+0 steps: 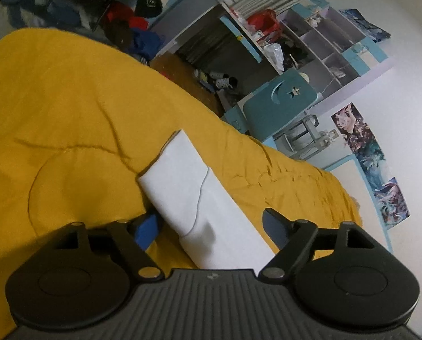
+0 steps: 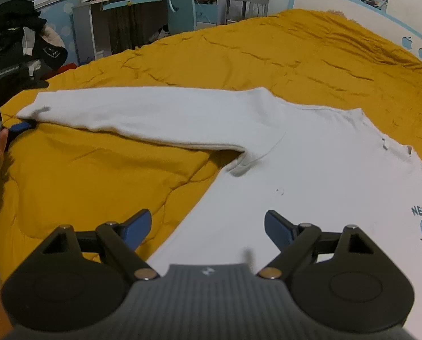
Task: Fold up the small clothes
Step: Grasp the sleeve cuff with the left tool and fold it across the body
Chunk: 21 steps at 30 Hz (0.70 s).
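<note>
A white long-sleeved sweatshirt (image 2: 324, 175) with a "NEVADA" print lies flat on the yellow quilt (image 2: 97, 175), one sleeve (image 2: 160, 116) stretched out to the left. My right gripper (image 2: 208, 226) is open and empty, hovering over the shirt's lower edge. In the left wrist view my left gripper (image 1: 211, 226) is open at the sleeve's cuff end (image 1: 188, 187), with the sleeve lying between its fingers. In the right wrist view the left gripper's blue finger (image 2: 21, 127) shows at the cuff.
The quilt (image 1: 69, 107) covers a bed. A dark pile of clothes and bags (image 2: 15, 45) sits at the bed's left. A desk and teal chair (image 2: 179, 5) stand beyond the bed, with shelves (image 1: 318, 42) and posters on the wall.
</note>
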### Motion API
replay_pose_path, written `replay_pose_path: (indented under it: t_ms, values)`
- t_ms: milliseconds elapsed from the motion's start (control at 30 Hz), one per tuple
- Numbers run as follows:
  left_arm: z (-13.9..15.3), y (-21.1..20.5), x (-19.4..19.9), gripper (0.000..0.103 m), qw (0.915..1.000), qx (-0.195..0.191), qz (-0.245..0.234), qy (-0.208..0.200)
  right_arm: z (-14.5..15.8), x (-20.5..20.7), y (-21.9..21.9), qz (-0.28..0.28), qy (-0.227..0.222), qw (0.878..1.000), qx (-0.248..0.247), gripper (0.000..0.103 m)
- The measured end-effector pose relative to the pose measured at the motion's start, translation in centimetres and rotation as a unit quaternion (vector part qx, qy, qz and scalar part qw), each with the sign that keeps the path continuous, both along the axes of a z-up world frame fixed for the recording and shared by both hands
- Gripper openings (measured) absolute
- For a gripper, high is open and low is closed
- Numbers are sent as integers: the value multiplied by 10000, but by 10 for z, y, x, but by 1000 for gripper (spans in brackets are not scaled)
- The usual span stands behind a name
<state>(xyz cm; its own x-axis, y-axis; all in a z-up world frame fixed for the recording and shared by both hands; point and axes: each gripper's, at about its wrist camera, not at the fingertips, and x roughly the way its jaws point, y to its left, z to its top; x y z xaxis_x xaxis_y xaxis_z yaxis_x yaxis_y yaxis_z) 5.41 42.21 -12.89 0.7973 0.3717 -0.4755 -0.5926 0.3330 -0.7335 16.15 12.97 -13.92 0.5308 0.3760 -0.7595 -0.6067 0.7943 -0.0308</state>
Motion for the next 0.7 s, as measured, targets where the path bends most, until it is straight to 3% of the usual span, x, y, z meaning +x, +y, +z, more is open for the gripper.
replay_pose_path:
  t_ms: [100,167,267,367,567,700]
  values:
    - [1,-1,2,58,9998,189,39,28,-2,0,0,-11,-13,9999,-108,83]
    - [-1,1,-1,32,9998,128,66,-110,-2,1,-2,-41,-9,9999,-126,83]
    - [-4,8,-6,11,9995,-44,52,-299,2,0,-6,-95,-11,9999,-99,83]
    - [0,13,-2,9,9989,-80,-45,-469,8,-1,-15,-162,-56,9998,-66,83]
    - [44,-6,16,9,9956,464,-474,-662,18,-4,-50,-410,-88,9991,11,83]
    - [79,-36,47,9,9888,747,-994,-822,22,-6,-87,-638,-263,9976,-54,83]
